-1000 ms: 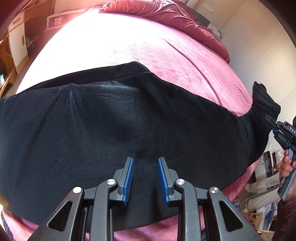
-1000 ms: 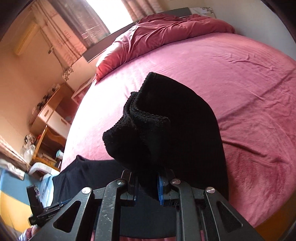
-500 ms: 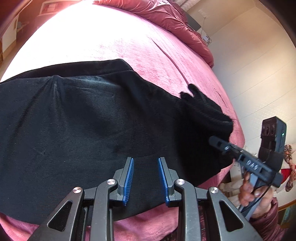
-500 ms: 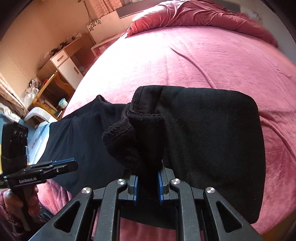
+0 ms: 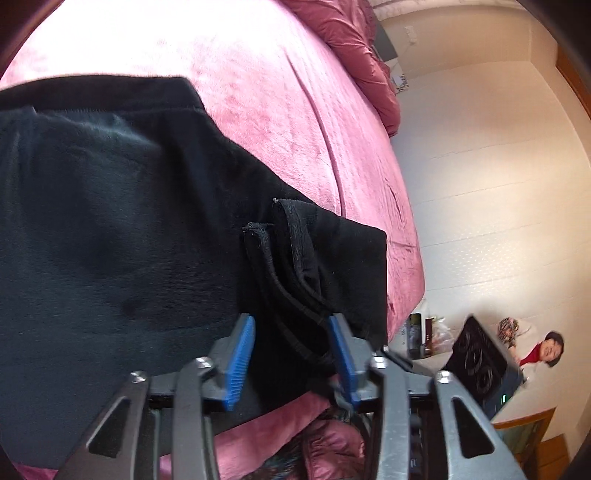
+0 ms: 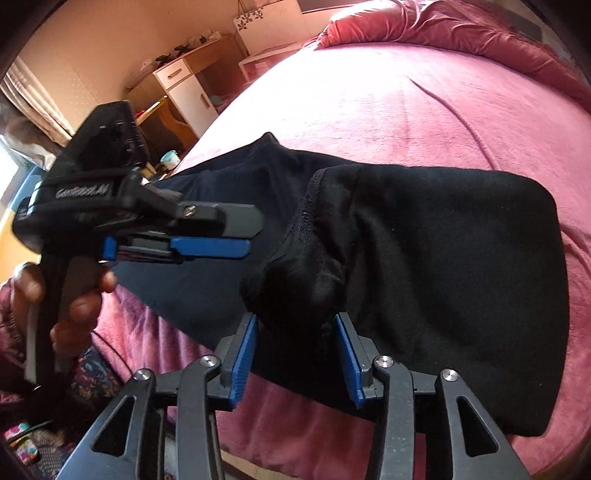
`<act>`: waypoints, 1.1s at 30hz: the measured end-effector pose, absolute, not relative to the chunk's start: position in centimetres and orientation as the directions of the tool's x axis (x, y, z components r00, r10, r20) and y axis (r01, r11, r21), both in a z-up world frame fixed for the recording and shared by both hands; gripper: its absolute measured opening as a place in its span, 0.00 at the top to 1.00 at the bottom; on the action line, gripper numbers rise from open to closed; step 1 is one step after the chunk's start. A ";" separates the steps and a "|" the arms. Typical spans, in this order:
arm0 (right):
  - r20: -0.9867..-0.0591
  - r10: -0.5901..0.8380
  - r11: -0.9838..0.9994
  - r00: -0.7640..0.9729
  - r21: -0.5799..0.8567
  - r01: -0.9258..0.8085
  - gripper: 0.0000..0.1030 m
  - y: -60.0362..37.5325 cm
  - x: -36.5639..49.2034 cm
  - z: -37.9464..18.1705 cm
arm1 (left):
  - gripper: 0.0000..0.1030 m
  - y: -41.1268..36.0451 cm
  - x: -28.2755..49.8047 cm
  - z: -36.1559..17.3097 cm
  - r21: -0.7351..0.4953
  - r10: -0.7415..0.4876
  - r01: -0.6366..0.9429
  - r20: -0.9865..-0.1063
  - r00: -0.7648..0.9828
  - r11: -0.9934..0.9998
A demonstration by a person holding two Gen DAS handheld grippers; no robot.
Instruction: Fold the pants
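Note:
Black pants [image 5: 110, 229] lie across a pink bed [image 5: 280, 96], with the leg end folded back over the rest [image 6: 443, 240]. The ribbed cuffs [image 5: 291, 258] sit bunched near the bed's front edge. My left gripper [image 5: 291, 354] is open, its blue pads either side of the cuffs, just above the cloth. My right gripper [image 6: 295, 347] is open, with the bunched cuff [image 6: 295, 280] lying loose between its pads. The left gripper also shows in the right wrist view [image 6: 207, 236], held by a hand at left.
A rumpled pink duvet [image 6: 461, 33] lies at the head of the bed. A wooden desk and white drawers [image 6: 181, 81] stand beyond the bed's left side. A white wall [image 5: 480, 184] and a small table with items [image 5: 424, 332] are to the right.
My right gripper carried the leg end leftward over the pants, laid it down and opened. My left gripper moved right to the cuffs.

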State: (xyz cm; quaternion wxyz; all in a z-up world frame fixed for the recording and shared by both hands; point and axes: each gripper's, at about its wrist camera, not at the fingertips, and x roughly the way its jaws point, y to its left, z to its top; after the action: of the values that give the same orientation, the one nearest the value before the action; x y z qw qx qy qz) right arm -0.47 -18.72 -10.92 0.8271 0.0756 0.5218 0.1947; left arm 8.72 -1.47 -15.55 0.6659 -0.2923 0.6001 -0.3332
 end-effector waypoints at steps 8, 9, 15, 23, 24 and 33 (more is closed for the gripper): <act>-0.831 0.328 0.936 0.449 0.350 -0.037 0.52 -27.0 -5.3 -9.4 | 0.48 -4.0 10.0 -17.6 -0.785 -0.785 0.024 -0.620 -0.013 0.619; -0.838 0.296 0.941 0.459 0.338 0.011 0.52 -28.6 -6.2 -9.3 | 0.48 -4.3 10.1 -17.7 -0.783 -0.783 0.022 -0.622 -0.024 0.622; -0.906 0.111 0.947 0.409 0.222 0.234 0.52 -34.8 -9.7 -11.3 | 0.75 -7.0 10.8 -17.8 -0.770 -0.768 0.060 -0.638 -0.053 0.635; -0.891 0.101 0.936 0.442 0.236 0.260 0.52 -34.0 -8.1 -13.1 | 0.86 -8.5 10.9 -11.3 -0.820 -0.844 0.226 -0.536 0.018 0.525; -0.885 0.105 0.933 0.454 0.246 0.264 0.52 -34.0 -7.7 -13.2 | 0.86 -8.6 10.9 -10.2 -0.823 -0.852 0.246 -0.523 0.025 0.513; -0.893 -0.009 0.911 0.451 0.179 0.372 0.84 -34.7 -6.5 -15.3 | 0.87 -8.0 9.8 -9.3 -0.775 -0.824 0.311 -0.565 0.050 0.550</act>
State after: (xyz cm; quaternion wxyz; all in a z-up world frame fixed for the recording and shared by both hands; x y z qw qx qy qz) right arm -6.51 -34.73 -15.28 0.8329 0.1776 0.5115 -0.1144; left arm 9.79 -8.05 -9.33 0.6862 -0.2323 0.5517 -0.4134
